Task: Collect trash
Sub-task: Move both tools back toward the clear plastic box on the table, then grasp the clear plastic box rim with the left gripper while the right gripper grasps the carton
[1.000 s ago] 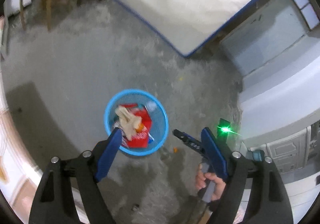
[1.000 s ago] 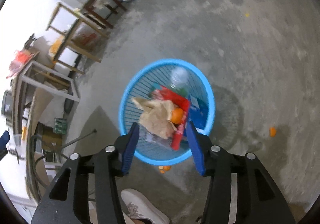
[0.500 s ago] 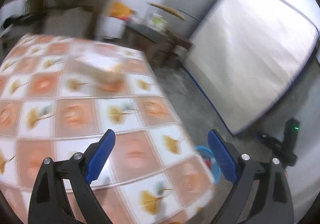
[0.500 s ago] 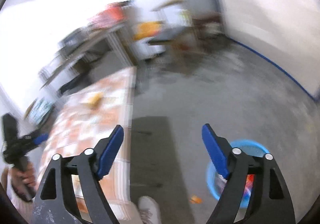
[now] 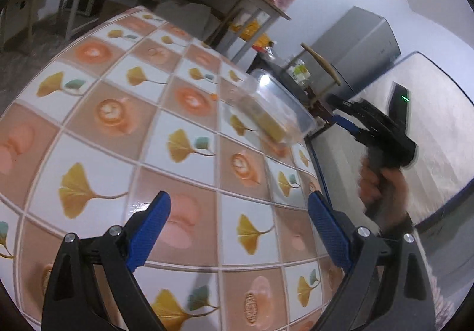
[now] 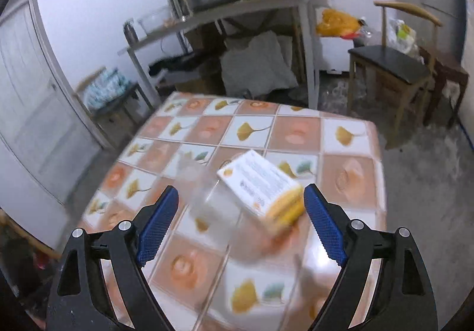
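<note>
A clear plastic container (image 5: 268, 100) rests on the tiled-pattern tablecloth (image 5: 124, 112) near its far right edge, with a white and yellow box (image 5: 271, 125) inside it. My left gripper (image 5: 238, 206) hovers open and empty over the near part of the table. A hand holds my right gripper (image 5: 337, 112) just right of the container. In the right wrist view the container (image 6: 207, 200) and the box (image 6: 260, 186) appear blurred between the spread fingertips of the right gripper (image 6: 240, 197). Its jaws are opening and the pads touch nothing.
A wooden chair with a black seat (image 6: 391, 64) stands past the table's far right corner. A cluttered metal table (image 6: 237, 8) lines the back wall, and a white door (image 6: 29, 94) is at the left. A leaning mattress (image 5: 429, 138) and a grey fridge (image 5: 364, 43) stand at the right.
Both views have swung up from the blue basket on the floor to the table. The right jaws have spread wider, and the container with the box has come in front of them.
</note>
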A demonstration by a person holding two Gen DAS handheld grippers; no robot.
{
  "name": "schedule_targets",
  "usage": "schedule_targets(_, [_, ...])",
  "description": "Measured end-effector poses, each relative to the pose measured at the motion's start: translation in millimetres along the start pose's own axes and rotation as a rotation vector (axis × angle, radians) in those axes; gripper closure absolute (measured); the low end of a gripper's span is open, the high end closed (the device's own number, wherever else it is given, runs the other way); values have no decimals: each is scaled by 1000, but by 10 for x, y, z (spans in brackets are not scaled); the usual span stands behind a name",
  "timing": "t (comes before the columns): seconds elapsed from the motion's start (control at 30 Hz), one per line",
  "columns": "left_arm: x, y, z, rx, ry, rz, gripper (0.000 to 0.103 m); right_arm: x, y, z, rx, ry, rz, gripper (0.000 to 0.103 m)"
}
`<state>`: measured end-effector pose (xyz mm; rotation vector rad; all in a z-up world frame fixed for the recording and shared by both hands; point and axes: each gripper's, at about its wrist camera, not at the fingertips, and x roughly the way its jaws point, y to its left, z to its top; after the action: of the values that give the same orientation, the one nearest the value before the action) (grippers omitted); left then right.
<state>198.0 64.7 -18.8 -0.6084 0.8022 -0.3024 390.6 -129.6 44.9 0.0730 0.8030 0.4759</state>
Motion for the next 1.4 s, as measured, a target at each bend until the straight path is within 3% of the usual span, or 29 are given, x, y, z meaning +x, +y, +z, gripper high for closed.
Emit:
schedule_targets(0.1, [-59, 112, 19, -22, 3, -11, 12, 432, 86, 76, -29, 99, -26, 20])
schedule_targets(0.2, [-70, 198, 45, -26, 2, -16, 12, 565, 157, 48, -63, 183, -7, 23])
schedule_targets(0.27, [-77, 231, 66, -31, -4, -18, 12, 529, 276, -57, -111, 203, 12, 35])
schedule_targets(0.33, [-78, 259, 73, -41, -5, -25, 12, 496, 422, -168, -150, 217, 10, 61])
schedule_targets(0.5, [-121, 311, 58, -60, -7, -38, 12, 372, 710, -397, -178, 239, 56, 97])
schedule_targets(0.6, [-181, 339, 48, -70, -11, -38, 12, 254, 907, -570, -184, 242, 87, 100])
schedule_targets(0.83, [-323, 374, 11, -77, -9, -38, 12, -75, 1370, -1033, -194, 267, 147, 99])
schedule_targets(0.9, [-344, 388, 6, -83, -5, -41, 12, -174, 1479, -1178, -189, 280, 167, 92])
schedule_targets(1.0, [-348, 412, -6, -95, 6, -52, 12, -323, 1623, -1355, -208, 288, 210, 51])
schedule_targets(1.03, [-341, 409, -12, -95, 10, -57, 12, -396, 1653, -1391, -215, 279, 228, 44])
schedule_targets(1.2, [-243, 361, -14, -78, 38, -64, 12, -704, 1494, -1305, -161, 212, 296, 39])
schedule_targets(1.3, [-139, 293, -1, -53, 63, -58, 12, -815, 1193, -1083, -124, 138, 206, 36])
schedule_targets(1.4, [27, 158, 10, 13, 93, -31, 12, -703, 866, -796, -173, 81, 27, 26])
